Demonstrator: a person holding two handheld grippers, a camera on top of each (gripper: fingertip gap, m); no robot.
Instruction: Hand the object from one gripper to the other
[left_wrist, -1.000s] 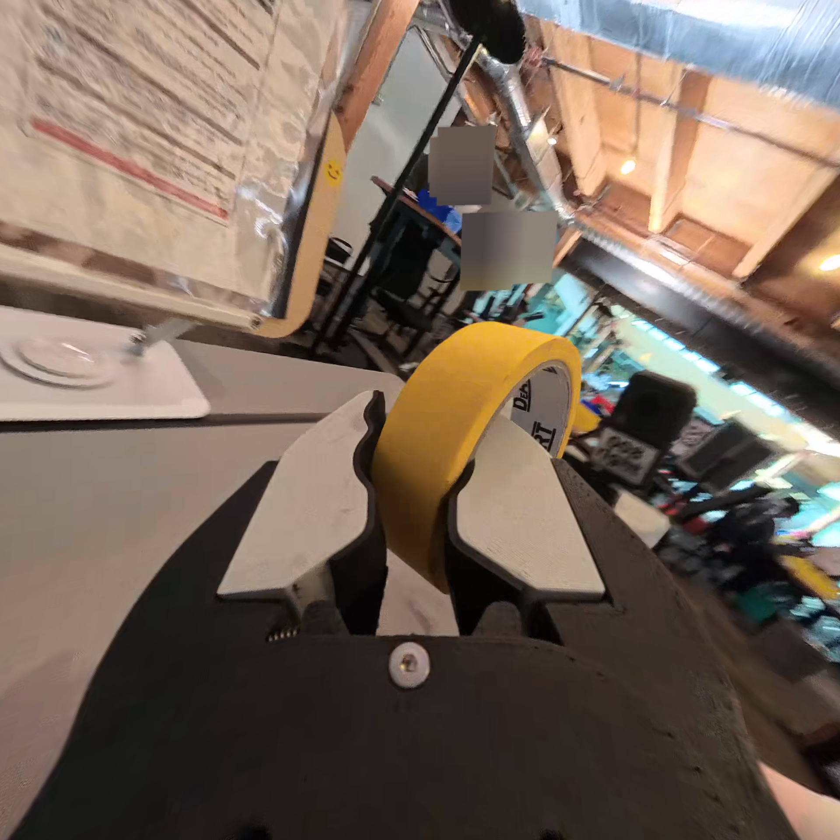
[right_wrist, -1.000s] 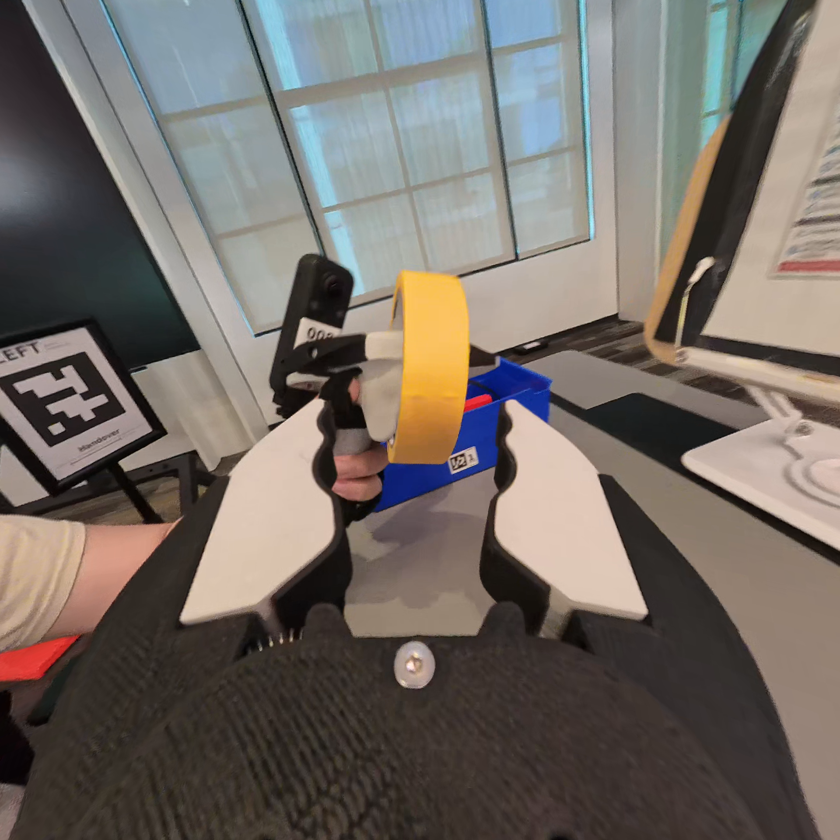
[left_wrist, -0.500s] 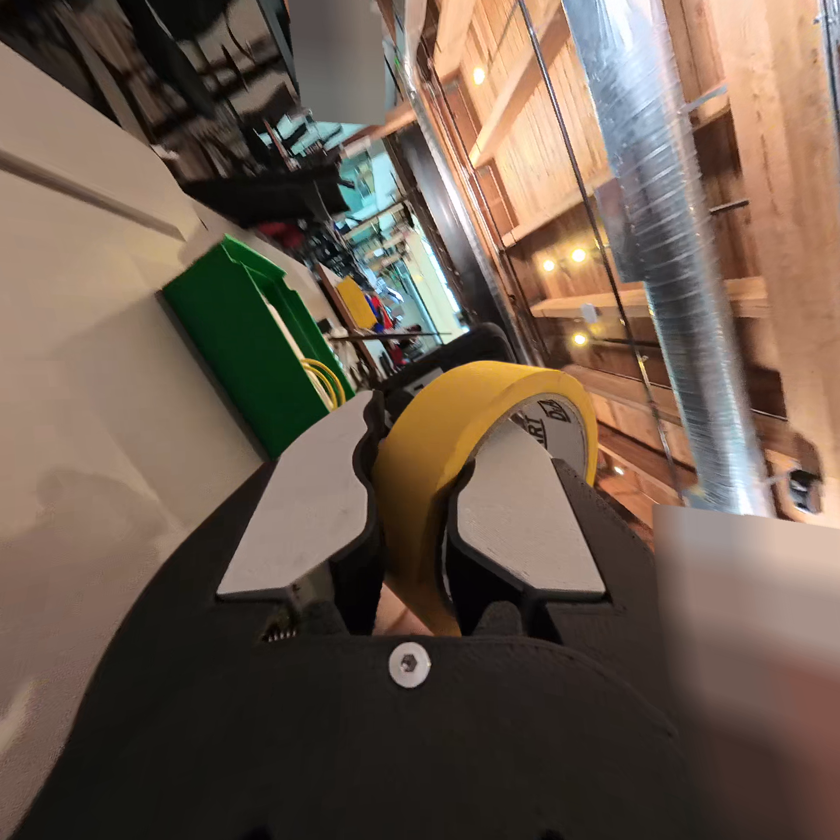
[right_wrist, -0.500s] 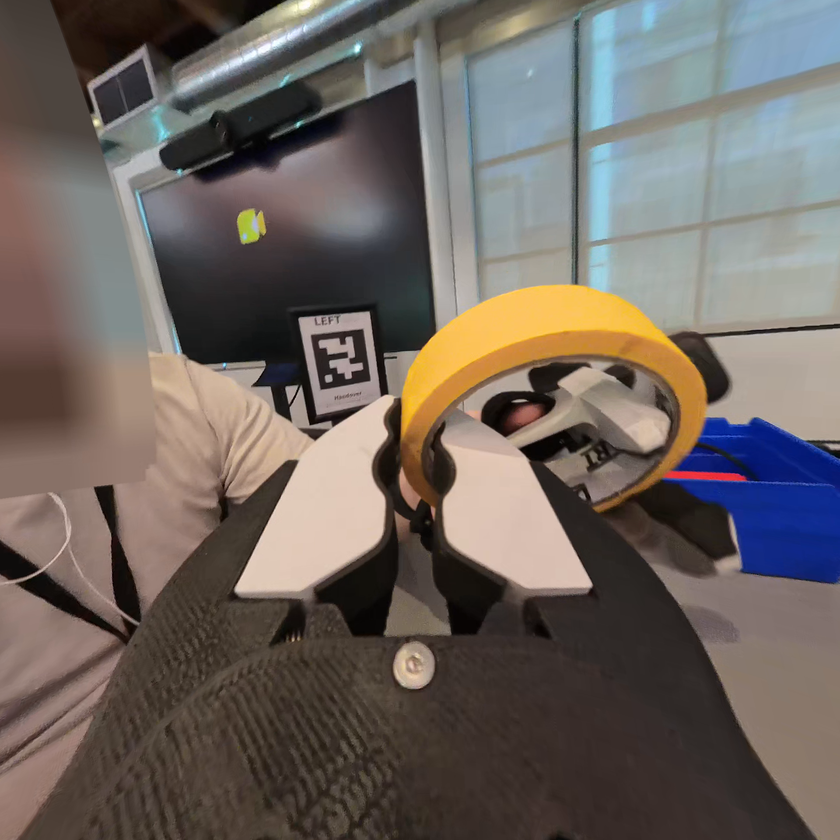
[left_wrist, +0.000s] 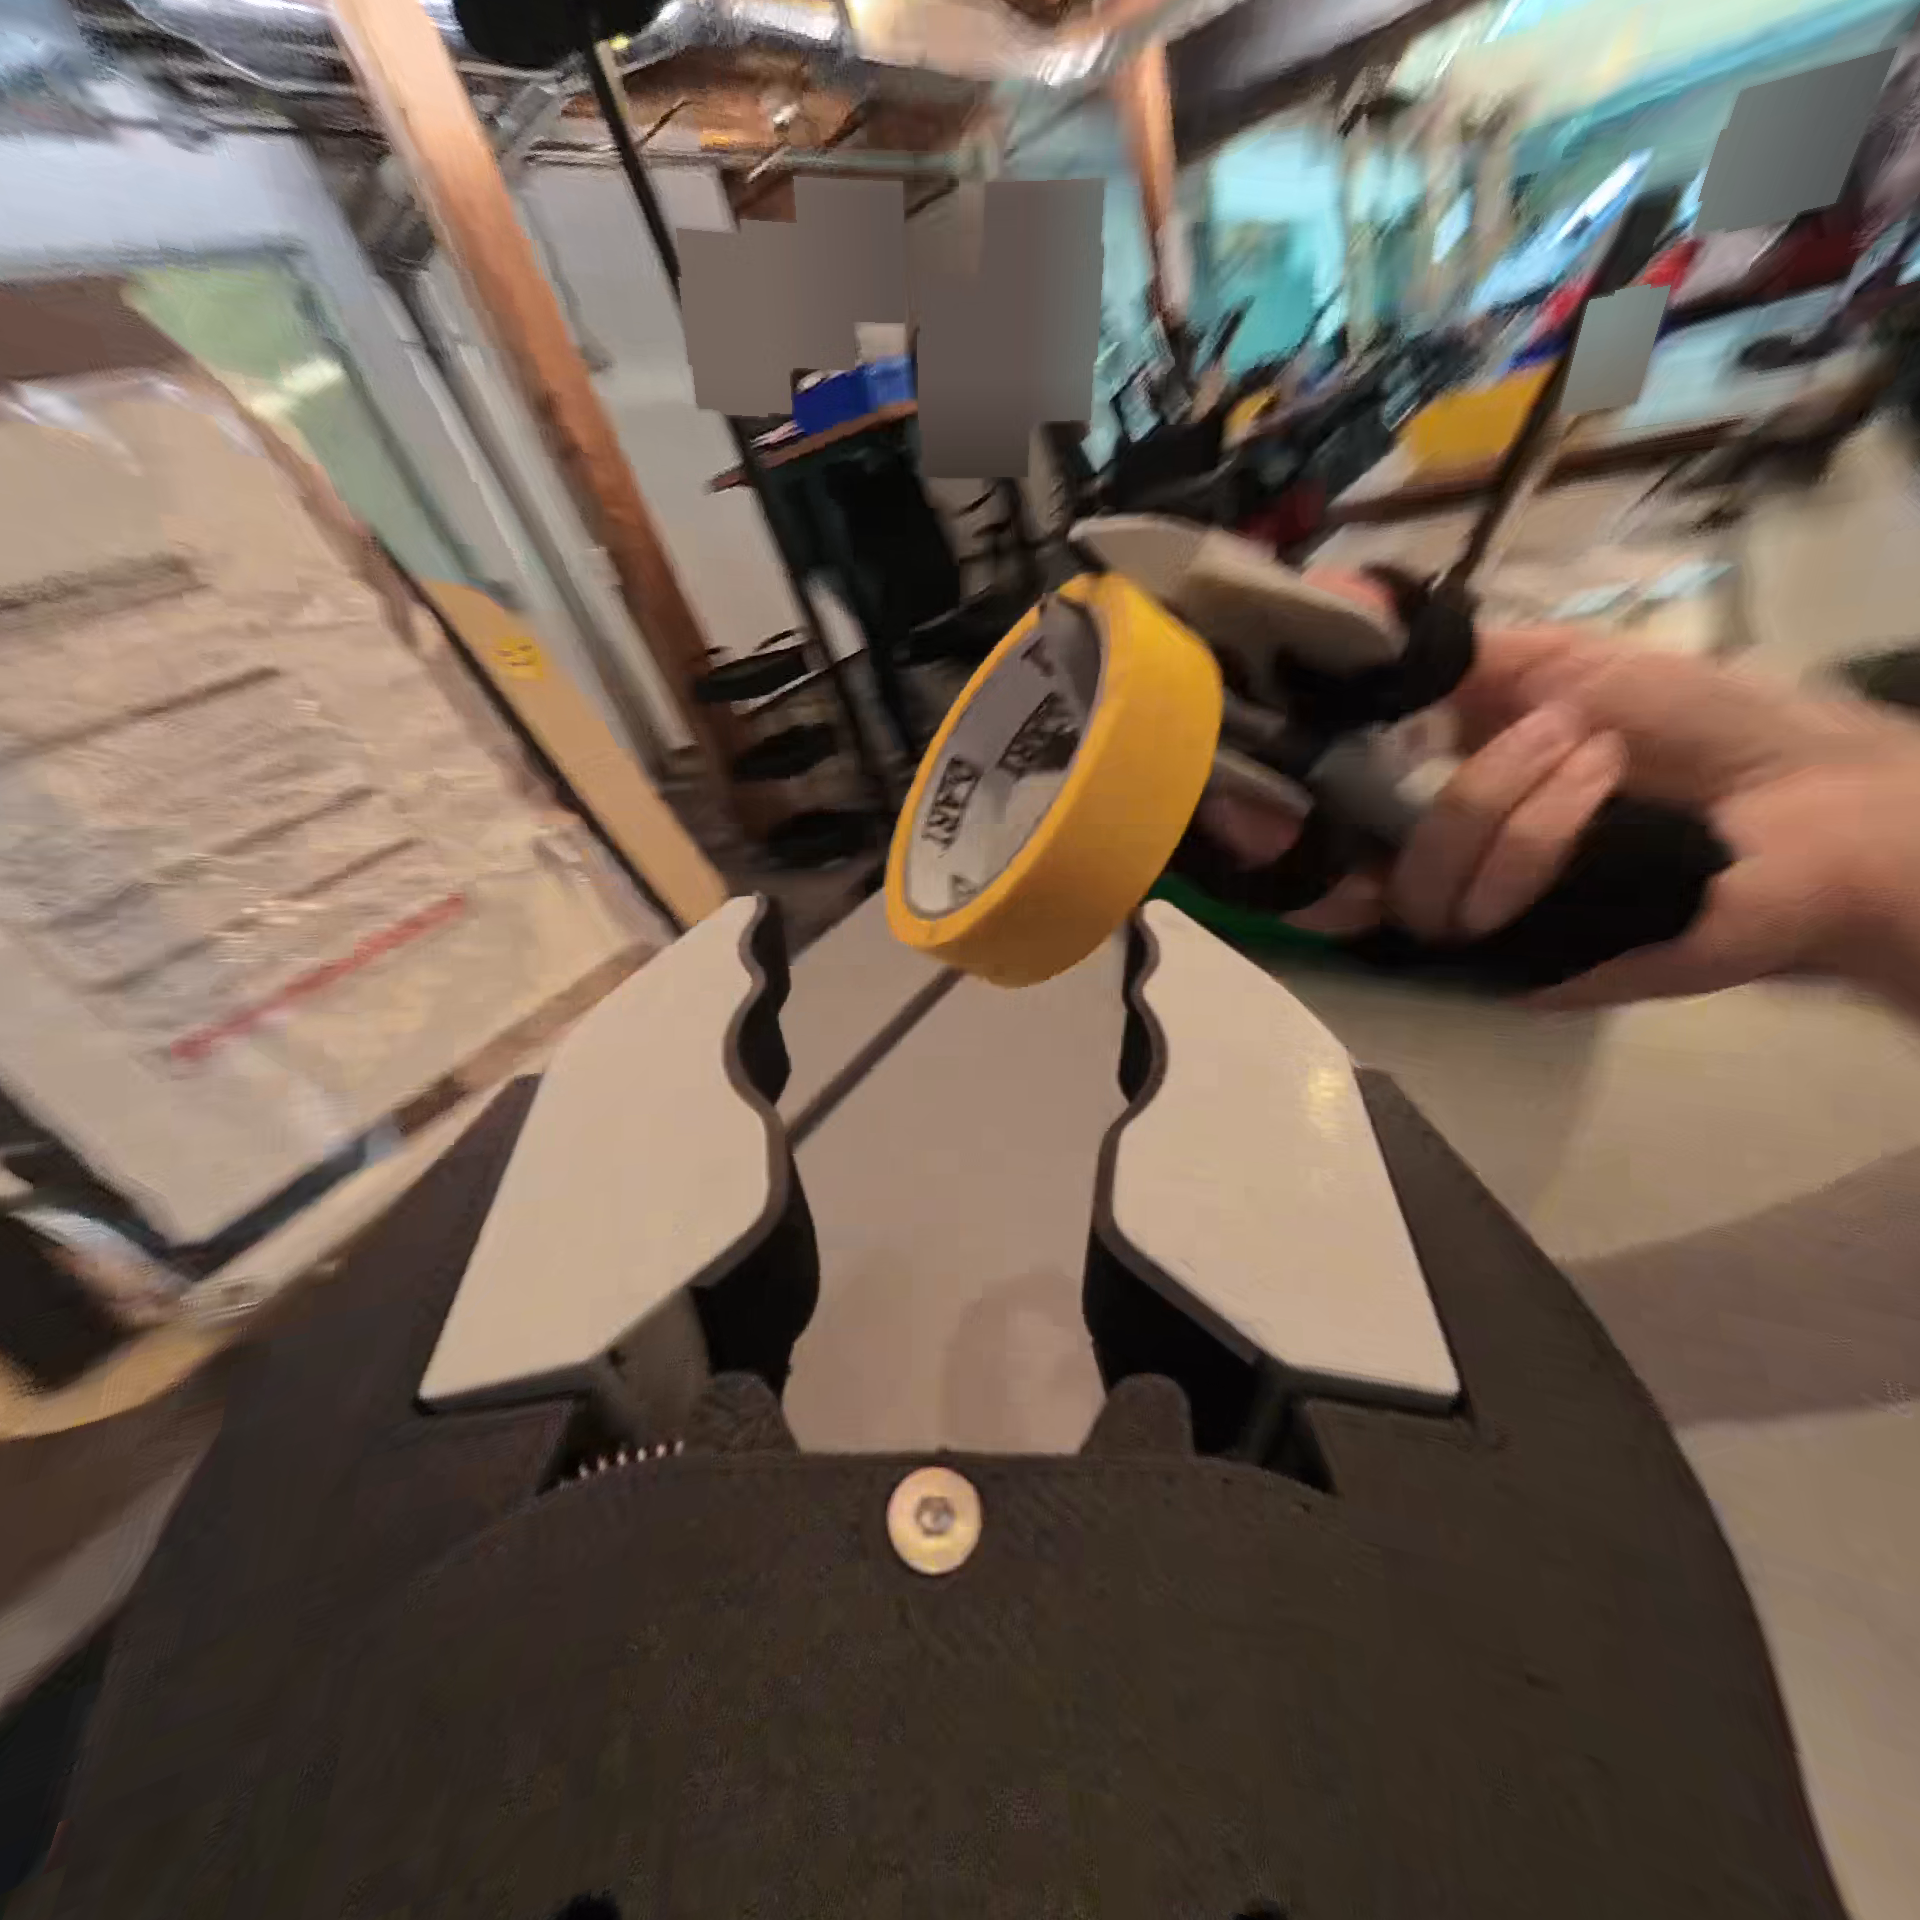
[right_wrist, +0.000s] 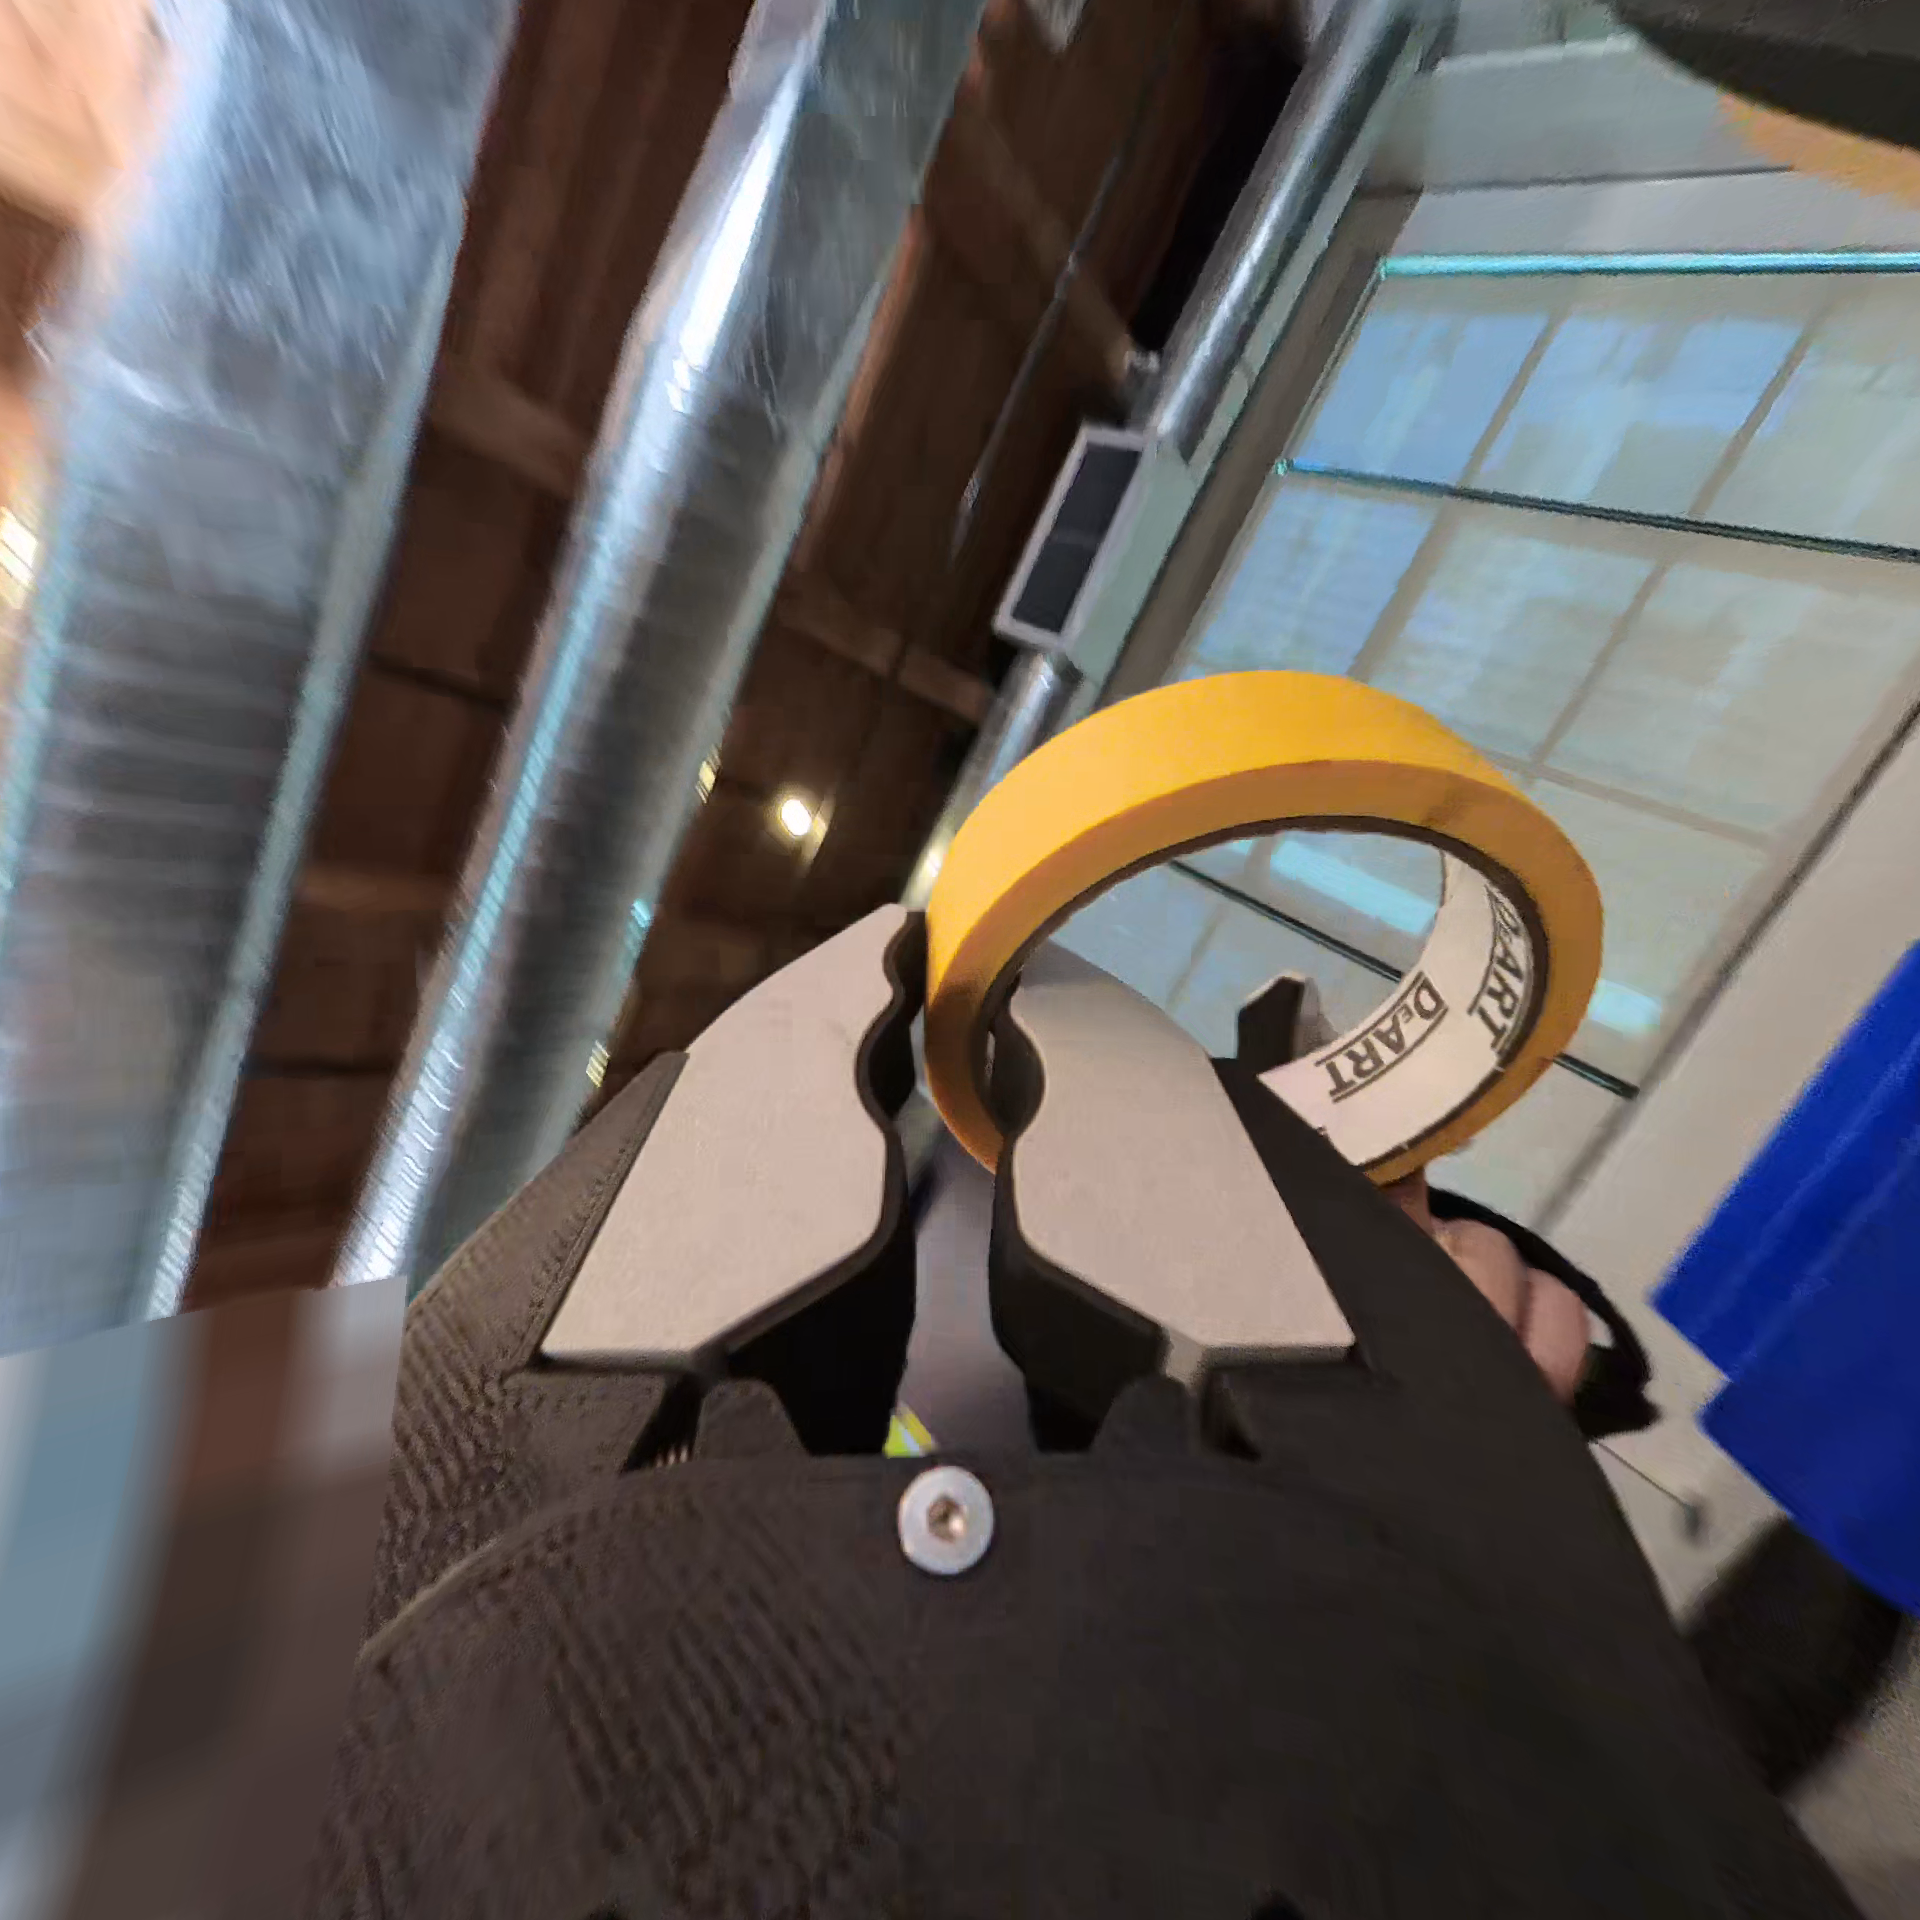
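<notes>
With the yellow ring-shaped roll of paper tape (right_wrist: 1262, 914) pinched through its wall by the right gripper (right_wrist: 951, 1039) and the left gripper (left_wrist: 951, 1049) spread wide and empty just below the roll, the carry should stay level, clear of the blue plastic bin (right_wrist: 1829, 1299) beside it.

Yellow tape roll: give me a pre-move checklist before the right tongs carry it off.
1. Right tongs shut on the yellow tape roll, one finger inside the ring, one outside: ok.
2. Left tongs open and empty: ok.
3. Roll clear of the left tongs: cannot tell; in the left wrist view its lower edge sits right at their fingertips.
4. Grip depth: not ok, only the rim near the tips is pinched.
5. Drop-off spot: cannot tell; only part of a blue bin shows.
</notes>
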